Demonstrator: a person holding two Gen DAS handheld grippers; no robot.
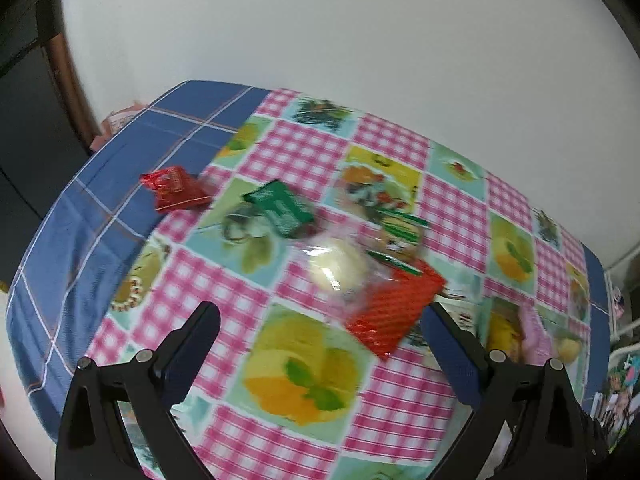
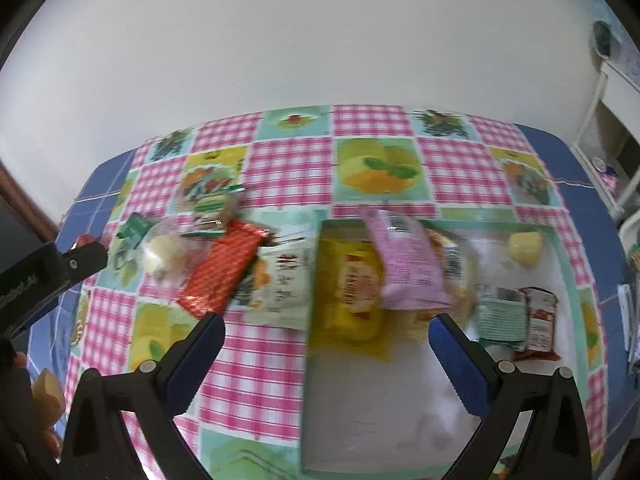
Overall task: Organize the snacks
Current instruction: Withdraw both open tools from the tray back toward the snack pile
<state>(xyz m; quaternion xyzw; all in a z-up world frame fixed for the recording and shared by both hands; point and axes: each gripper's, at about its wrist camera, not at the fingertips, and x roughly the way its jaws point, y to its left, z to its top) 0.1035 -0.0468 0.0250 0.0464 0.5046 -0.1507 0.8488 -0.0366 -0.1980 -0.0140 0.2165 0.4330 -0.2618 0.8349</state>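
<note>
Snacks lie on a patterned tablecloth. In the left wrist view my left gripper (image 1: 320, 320) is open and empty above the cloth, just short of a red foil pack (image 1: 396, 308) and a clear-wrapped pale bun (image 1: 340, 266). A green packet (image 1: 282, 208) and a small red packet (image 1: 176, 188) lie farther left. In the right wrist view my right gripper (image 2: 326, 328) is open and empty over the near-left part of a shallow tray (image 2: 568, 280). The tray holds a yellow pack (image 2: 352, 288), a pink pack (image 2: 408, 264), a green-white packet (image 2: 502, 312), a red packet (image 2: 540, 316) and a yellow piece (image 2: 525, 248).
A white pouch (image 2: 284, 280) lies against the tray's left wall, beside the red foil pack (image 2: 224, 272). The left gripper's body (image 2: 44, 276) shows at the left edge of the right wrist view. A white wall stands behind the table. Shelving (image 2: 616, 152) stands at the right.
</note>
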